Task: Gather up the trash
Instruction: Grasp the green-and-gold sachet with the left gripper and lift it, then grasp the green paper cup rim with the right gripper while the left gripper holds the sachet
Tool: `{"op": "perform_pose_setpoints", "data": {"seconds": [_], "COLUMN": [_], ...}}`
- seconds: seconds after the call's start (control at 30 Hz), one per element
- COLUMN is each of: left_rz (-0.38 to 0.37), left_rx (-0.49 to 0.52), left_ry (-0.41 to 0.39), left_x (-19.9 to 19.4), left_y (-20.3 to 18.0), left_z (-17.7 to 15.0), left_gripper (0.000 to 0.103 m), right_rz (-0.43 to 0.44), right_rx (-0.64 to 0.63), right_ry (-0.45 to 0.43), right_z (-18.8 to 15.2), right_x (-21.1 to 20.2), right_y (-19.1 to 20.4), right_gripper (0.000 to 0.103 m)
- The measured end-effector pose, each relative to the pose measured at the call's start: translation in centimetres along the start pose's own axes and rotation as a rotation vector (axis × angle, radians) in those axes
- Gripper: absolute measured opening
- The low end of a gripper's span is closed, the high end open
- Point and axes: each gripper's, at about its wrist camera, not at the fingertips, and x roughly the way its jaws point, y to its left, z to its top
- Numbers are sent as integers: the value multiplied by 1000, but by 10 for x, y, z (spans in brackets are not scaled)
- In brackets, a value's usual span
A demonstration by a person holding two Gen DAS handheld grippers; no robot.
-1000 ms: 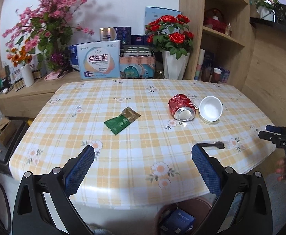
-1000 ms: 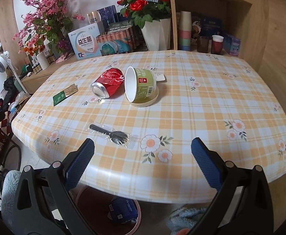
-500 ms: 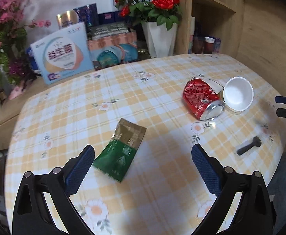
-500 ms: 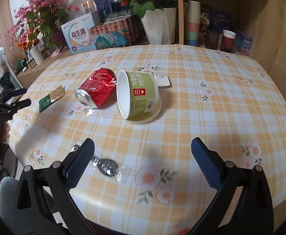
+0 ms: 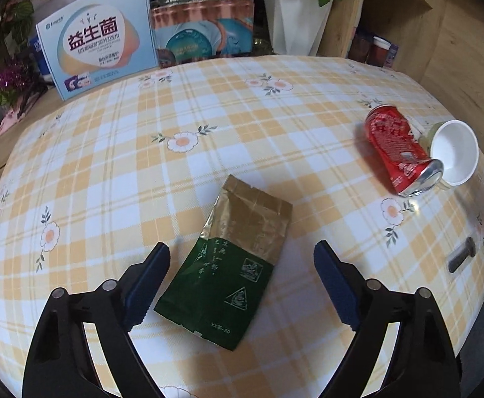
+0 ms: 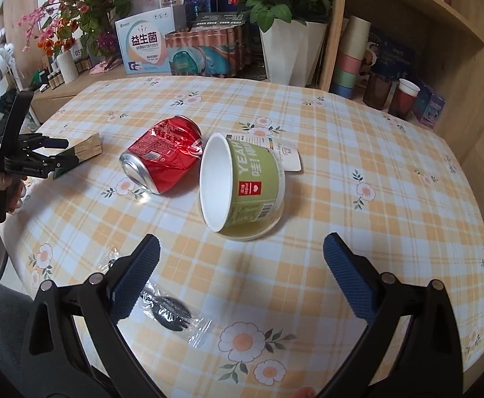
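A flat green and gold packet (image 5: 233, 258) lies on the checked tablecloth (image 5: 208, 126), its lower end between the fingers of my left gripper (image 5: 242, 277). The jaws are closing and the pads stand clear of the packet. A dented red can (image 6: 164, 159) lies on its side beside a tipped green paper bowl (image 6: 242, 185). My right gripper (image 6: 240, 273) is open, just short of the bowl, with nothing between its fingers. A black spoon in clear wrap (image 6: 169, 310) lies by its left finger. The left gripper (image 6: 54, 152) also shows in the right wrist view, over the packet (image 6: 87, 147).
A white vase of red roses (image 6: 291, 49), boxes (image 6: 144, 46) and a pink flower arrangement (image 6: 76, 10) stand behind the table. Stacked cups (image 6: 350, 63) sit on wooden shelves at the right. A white label (image 6: 285, 156) lies behind the bowl.
My left gripper has moved in and down over the green packet and its jaws have narrowed a little. My right gripper has come closer to the bowl and can.
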Motion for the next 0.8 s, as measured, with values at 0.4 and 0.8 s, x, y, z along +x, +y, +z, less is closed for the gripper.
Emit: {"op": "perform_pose_setpoints", "data": {"seconds": [0.4,0.8], "left_rz": [1,-80], "left_rx": [12,-97], "left_ry": [34,-41], "left_x": [-11,-52], "left_y": [-4,-19], "left_z": [-21,-44], "left_gripper": [30,26], "right_rz": [39,-90], "right_rx": [35,-132], "right_ry": [-13,37], "right_z": [13,15], "right_x": [9,12], "right_y": [-7,-20], "right_gripper": [97,97]}}
